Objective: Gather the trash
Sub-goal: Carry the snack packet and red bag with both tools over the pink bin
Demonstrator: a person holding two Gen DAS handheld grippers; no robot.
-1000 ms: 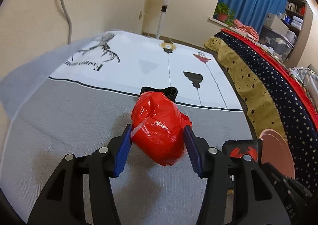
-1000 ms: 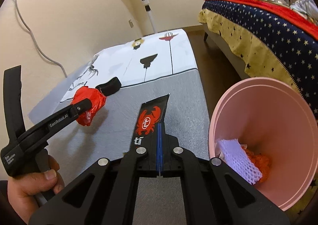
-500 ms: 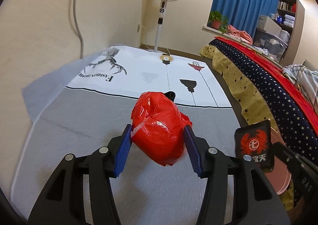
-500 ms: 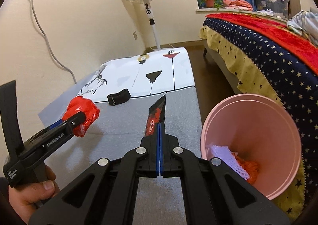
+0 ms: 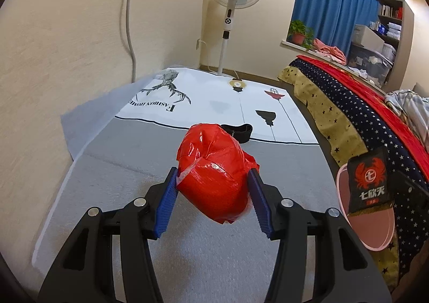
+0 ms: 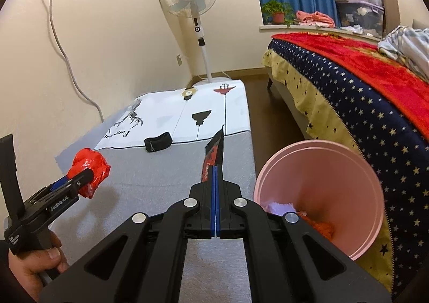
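Gripping crinkly red plastic wad — left gripper; right gripper pinches flat (glossy) wrapper.

Crumpled red plastic bag, glossy, wadded into a lump, pinched between blue pads of the left gripper, held in the air above the grey mat. Black snack wrapper with red crab logo and white characters, flat, upright, clamped at its lower end by the right gripper; seen edge-on in the right wrist view, near the bin's rim. Pink round bin beside the mat, open, holding white mesh and orange scraps. Small black item lies on the mat, apart from both.
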